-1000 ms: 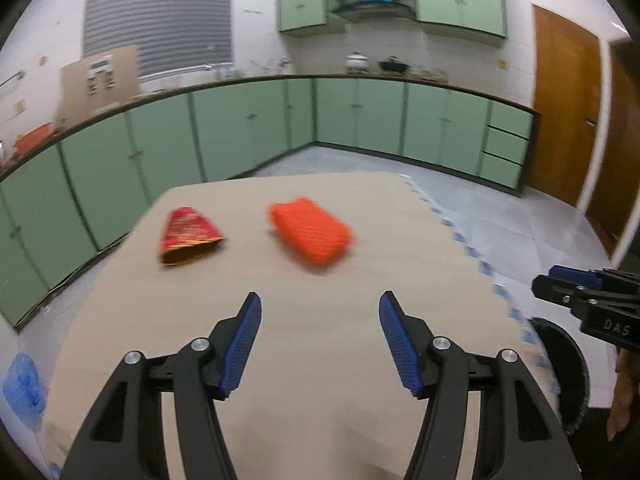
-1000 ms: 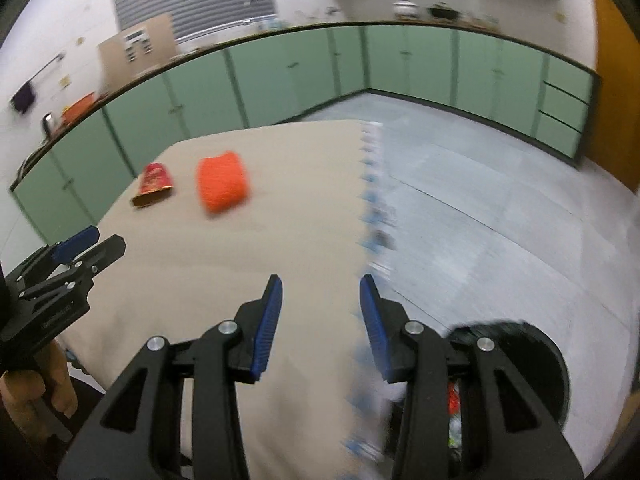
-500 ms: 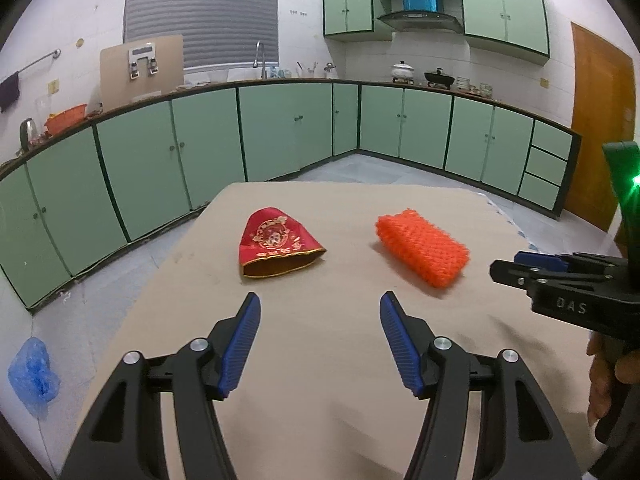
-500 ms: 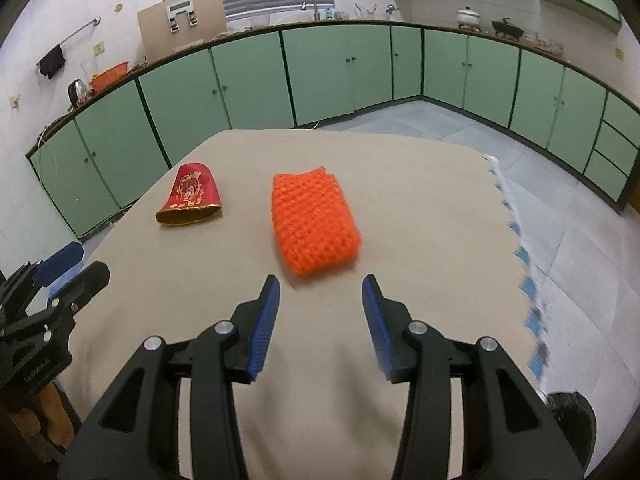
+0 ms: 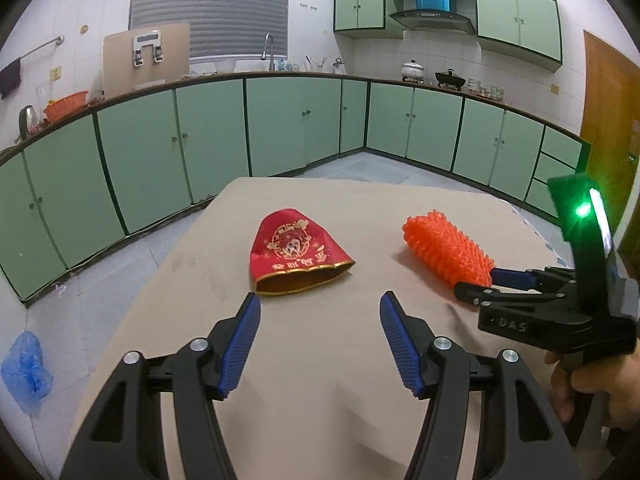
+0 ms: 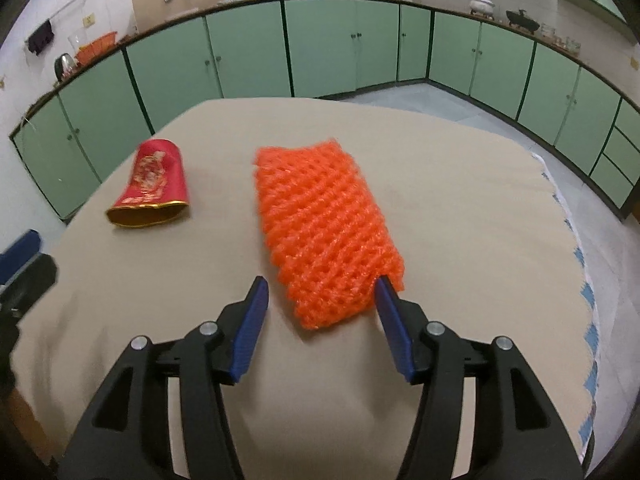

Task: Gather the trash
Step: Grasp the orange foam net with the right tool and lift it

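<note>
An orange foam net sleeve [image 6: 326,226] lies on the beige table [image 6: 460,208]. My right gripper [image 6: 320,294] is open, and the sleeve's near end sits between its fingertips. A red and gold wrapper [image 5: 296,254] lies flat to the left of the sleeve; it also shows in the right wrist view [image 6: 154,184]. My left gripper [image 5: 320,306] is open and empty, a short way in front of the wrapper. In the left wrist view the sleeve [image 5: 446,246] and my right gripper [image 5: 478,286] are at the right.
Green cabinets [image 5: 208,140] run along the walls behind the table. A blue plastic bag [image 5: 26,368] lies on the floor at the left. The table's right edge [image 6: 576,248] drops to the tiled floor.
Both grippers have swung toward the table and come closer to the two items. My right gripper's jaws now stand on either side of the sleeve's near end.
</note>
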Demonstrator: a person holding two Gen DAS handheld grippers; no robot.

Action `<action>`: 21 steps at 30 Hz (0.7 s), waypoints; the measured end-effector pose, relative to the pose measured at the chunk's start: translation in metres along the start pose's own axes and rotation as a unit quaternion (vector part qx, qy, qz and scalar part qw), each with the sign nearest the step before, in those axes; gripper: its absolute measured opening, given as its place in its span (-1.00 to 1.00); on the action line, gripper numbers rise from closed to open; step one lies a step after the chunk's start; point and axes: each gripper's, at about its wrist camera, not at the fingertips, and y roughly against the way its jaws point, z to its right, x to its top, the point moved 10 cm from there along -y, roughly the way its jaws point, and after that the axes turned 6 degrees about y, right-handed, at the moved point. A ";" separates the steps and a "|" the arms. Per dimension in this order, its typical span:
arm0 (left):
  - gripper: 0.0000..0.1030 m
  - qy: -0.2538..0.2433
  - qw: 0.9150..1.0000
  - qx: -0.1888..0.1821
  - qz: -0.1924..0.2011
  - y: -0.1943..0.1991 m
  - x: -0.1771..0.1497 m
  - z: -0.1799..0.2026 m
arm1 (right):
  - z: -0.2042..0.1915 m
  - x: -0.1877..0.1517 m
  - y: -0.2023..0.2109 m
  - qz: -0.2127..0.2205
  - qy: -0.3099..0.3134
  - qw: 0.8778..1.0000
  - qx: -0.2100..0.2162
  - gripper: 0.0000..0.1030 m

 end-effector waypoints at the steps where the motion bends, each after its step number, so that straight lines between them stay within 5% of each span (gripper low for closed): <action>1: 0.19 -0.001 1.000 0.001 0.001 -0.002 0.002 -0.001 | 0.001 0.002 -0.002 0.000 -0.001 1.000 0.001 -0.13; 10: 0.19 0.000 1.000 0.005 -0.009 -0.028 0.012 -0.012 | 0.013 0.023 -0.002 0.016 -0.025 0.999 0.022 -0.69; 21: 0.19 -0.008 0.999 0.025 -0.048 -0.055 0.007 -0.039 | 0.013 0.042 0.000 0.043 -0.035 0.998 0.029 -0.81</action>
